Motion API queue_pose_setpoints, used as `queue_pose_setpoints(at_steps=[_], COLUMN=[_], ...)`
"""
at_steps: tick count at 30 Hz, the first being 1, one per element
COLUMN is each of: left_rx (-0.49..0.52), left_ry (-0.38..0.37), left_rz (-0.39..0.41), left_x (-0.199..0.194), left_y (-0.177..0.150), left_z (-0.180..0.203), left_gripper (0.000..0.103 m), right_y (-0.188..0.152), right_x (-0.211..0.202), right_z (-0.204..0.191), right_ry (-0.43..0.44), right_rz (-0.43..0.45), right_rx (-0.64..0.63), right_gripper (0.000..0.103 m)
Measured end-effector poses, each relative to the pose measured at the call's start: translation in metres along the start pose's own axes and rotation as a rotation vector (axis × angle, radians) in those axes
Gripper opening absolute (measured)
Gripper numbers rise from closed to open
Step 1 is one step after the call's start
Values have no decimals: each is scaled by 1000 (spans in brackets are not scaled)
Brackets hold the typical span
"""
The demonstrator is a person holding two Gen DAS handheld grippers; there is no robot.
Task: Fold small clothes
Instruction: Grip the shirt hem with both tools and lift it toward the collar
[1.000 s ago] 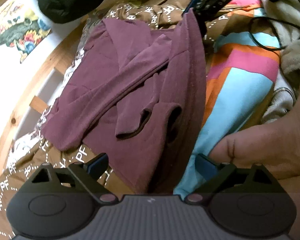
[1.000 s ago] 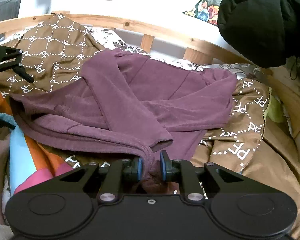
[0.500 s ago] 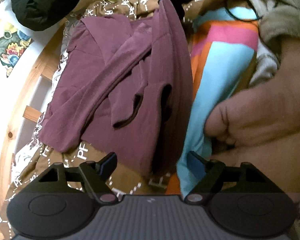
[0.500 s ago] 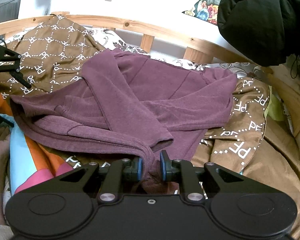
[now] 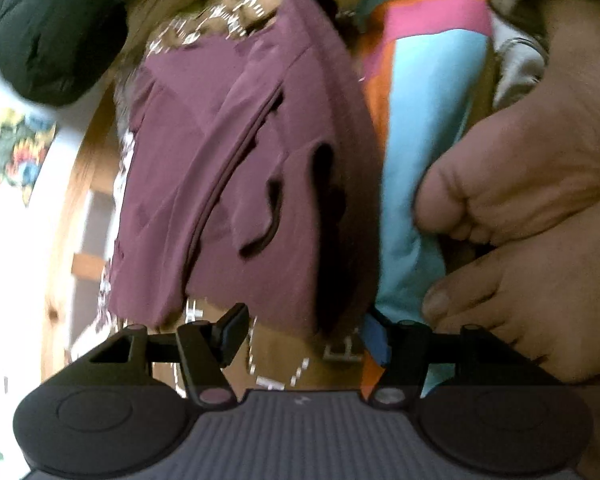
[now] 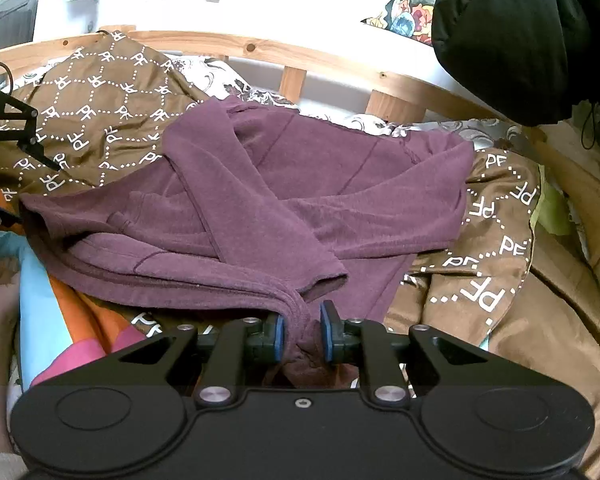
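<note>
A maroon long-sleeved top (image 6: 284,200) lies on a brown patterned bedspread (image 6: 100,108), both sleeves folded across its body. My right gripper (image 6: 302,330) is shut on a bunched corner of the top's hem at its near edge. My left gripper (image 5: 304,332) is open and empty, its fingers apart just short of the top's other hem corner (image 5: 292,312). The top shows blurred in the left wrist view (image 5: 236,184). The left gripper's black linkage shows at the left edge of the right wrist view (image 6: 8,120).
A striped blue, orange and pink blanket (image 5: 428,92) lies beside the top. Bare feet (image 5: 532,184) rest on it near my left gripper. A wooden bed rail (image 6: 308,56) runs behind. A black jacket (image 6: 532,28) hangs at the right.
My left gripper has pulled back from the top's hem, which now lies beyond its open fingers. My right gripper keeps its hold and has not moved.
</note>
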State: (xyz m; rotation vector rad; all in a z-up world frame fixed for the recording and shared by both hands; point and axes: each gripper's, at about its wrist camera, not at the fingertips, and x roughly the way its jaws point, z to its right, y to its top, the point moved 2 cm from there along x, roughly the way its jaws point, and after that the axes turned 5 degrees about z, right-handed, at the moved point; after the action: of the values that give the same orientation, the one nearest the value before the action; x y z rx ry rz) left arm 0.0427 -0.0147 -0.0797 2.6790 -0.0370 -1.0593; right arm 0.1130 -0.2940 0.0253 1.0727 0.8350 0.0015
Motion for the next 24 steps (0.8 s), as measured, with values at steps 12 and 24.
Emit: queue_pose_setpoints(at_steps=[12,24], left_rx=[82,-258], left_ry=[60,251], left_rz=[116,129], left_x=[7,-47], left_y=[2,-16], left_z=[17,-30], left_gripper=[6,3], right_y=[-20,-6], right_x=[12,-37], right_z=[-18,-25], right_ry=[36,0], right_rz=[-206,-74], right_rx=[-212,-314], right_gripper=[39,15])
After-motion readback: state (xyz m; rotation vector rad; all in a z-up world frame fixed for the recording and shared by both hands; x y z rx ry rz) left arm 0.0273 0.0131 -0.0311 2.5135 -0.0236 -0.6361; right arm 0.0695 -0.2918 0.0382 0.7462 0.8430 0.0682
